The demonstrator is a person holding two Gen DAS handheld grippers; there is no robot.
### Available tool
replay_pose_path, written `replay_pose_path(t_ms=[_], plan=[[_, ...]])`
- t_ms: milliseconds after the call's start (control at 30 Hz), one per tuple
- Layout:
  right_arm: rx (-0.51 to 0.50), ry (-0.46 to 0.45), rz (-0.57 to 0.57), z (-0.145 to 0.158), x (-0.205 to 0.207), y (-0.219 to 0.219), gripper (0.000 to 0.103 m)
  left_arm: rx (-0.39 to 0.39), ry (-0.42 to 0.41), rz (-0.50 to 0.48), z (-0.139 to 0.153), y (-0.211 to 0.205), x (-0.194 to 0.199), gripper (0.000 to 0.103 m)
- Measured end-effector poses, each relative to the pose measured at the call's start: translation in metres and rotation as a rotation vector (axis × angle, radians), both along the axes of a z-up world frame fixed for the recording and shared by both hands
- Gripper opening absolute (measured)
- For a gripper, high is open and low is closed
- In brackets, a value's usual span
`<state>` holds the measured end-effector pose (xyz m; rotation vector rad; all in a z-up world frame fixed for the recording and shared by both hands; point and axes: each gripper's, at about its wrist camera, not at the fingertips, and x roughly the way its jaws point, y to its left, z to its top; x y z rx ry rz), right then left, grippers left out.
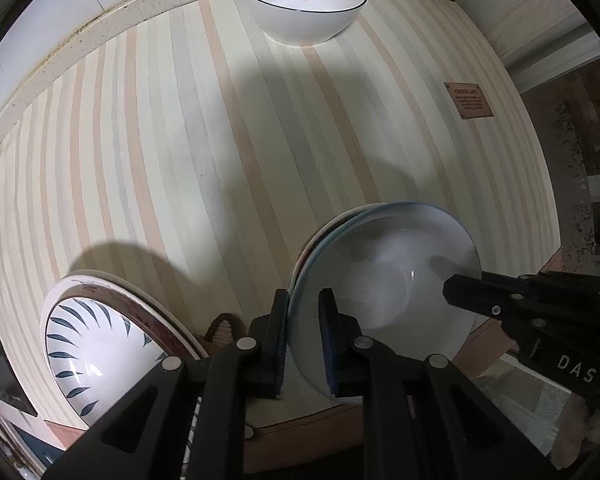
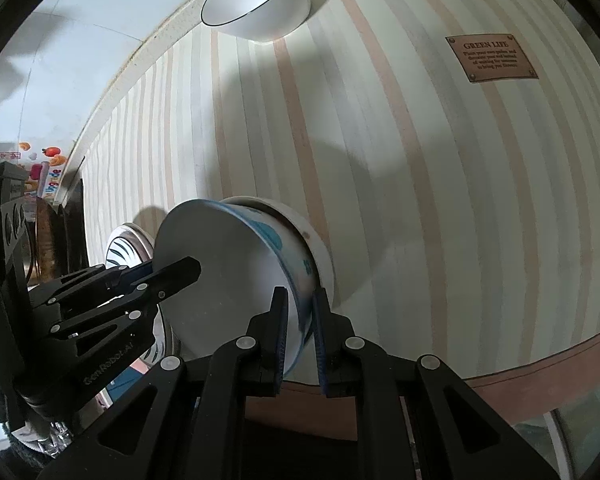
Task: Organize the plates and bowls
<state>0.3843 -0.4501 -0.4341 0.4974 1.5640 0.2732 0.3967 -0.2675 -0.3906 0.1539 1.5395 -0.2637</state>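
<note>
Striped cloth (image 1: 204,152), near edge: blue-patterned bowl (image 2: 228,280) pinched at opposite rims by left gripper (image 1: 304,344) and right gripper (image 2: 300,340) — being nested into a bowl beneath (image 2: 320,256); release next, evenly.

A pale bowl with blue markings (image 2: 236,280) on its outer wall sits nested inside another bowl (image 2: 320,248) with a white foot, and both are tipped on their side low over the striped cloth. A leaf-patterned bowl (image 1: 96,352) rests in a brown-rimmed plate (image 1: 148,320) near the front edge, off to one side. A white bowl with a thin dark rim (image 1: 304,0) stands upright at the far edge, well apart from the others.
</note>
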Motion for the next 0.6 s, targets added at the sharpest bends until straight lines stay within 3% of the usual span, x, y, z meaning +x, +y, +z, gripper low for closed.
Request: replay_pose_path(t_ms=[167,267,333,400,600], plan=[[0.040,0.018,-0.022,0.006,0.007,-0.009,0.016,-0.035,-0.026,0.014,0.019,0.007,-0.001,0.013],[0.080,-0.034,-0.072,0.028,0.021,-0.027,0.018,-0.067,-0.076,0.049,0.043,0.015,0.012,0.015],[0.091,-0.078,-0.092,0.041,0.042,-0.036,0.025,-0.106,-0.110,0.097,0.057,0.021,0.039,0.023],[0.087,-0.114,-0.114,0.046,0.068,-0.044,0.041,-0.120,-0.141,0.148,0.063,0.026,0.071,0.024],[0.087,-0.185,-0.183,0.032,0.170,-0.053,0.041,-0.166,-0.108,0.257,0.041,0.031,0.168,0.024]])
